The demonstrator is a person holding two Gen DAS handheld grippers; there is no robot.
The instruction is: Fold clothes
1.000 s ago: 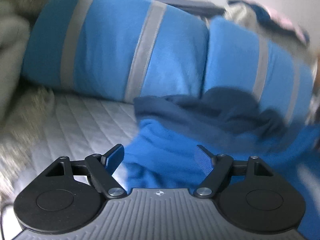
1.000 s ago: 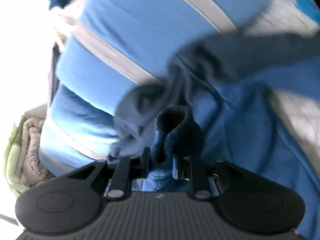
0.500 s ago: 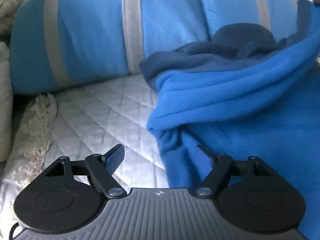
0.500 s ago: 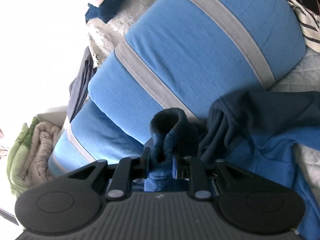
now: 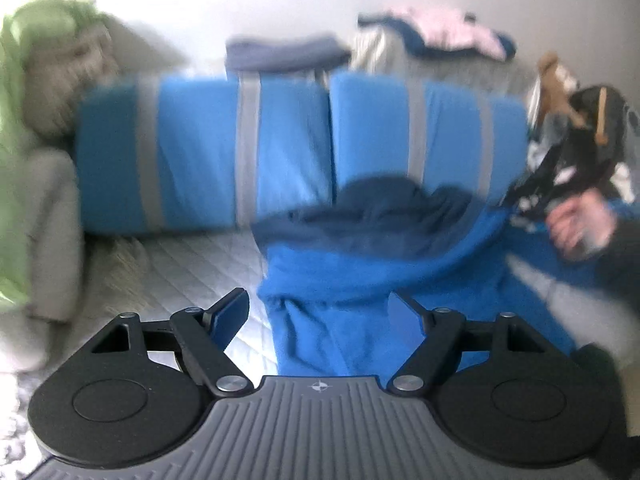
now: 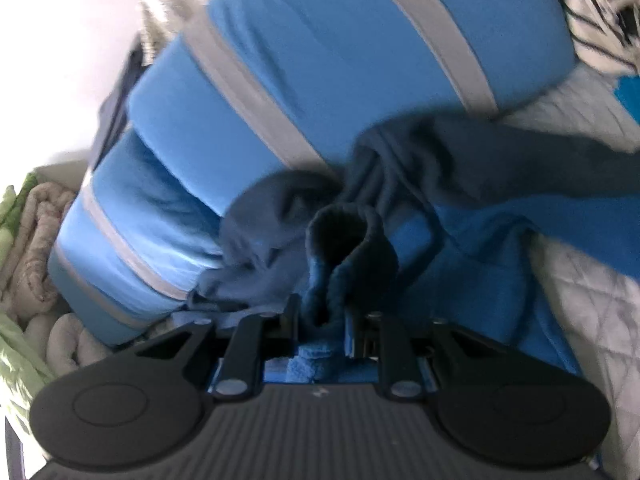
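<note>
Fleece top [image 5: 352, 280], bright blue with a navy collar, lay on the quilted bed [image 5: 188, 276], its length running from the striped pillows [image 5: 280, 148] toward the cameras. Right gripper [image 6: 320, 320] clamped a bunched fold of it; left gripper [image 5: 320, 316] stood open, empty.

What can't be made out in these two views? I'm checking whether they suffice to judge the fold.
- Blue fleece garment: its type and full outline, bunched up, blurred, cut off by the left gripper body.
- Right gripper: pads buried in fleece.
- Clothes pile behind the pillows: blurred in the left wrist view.
</note>
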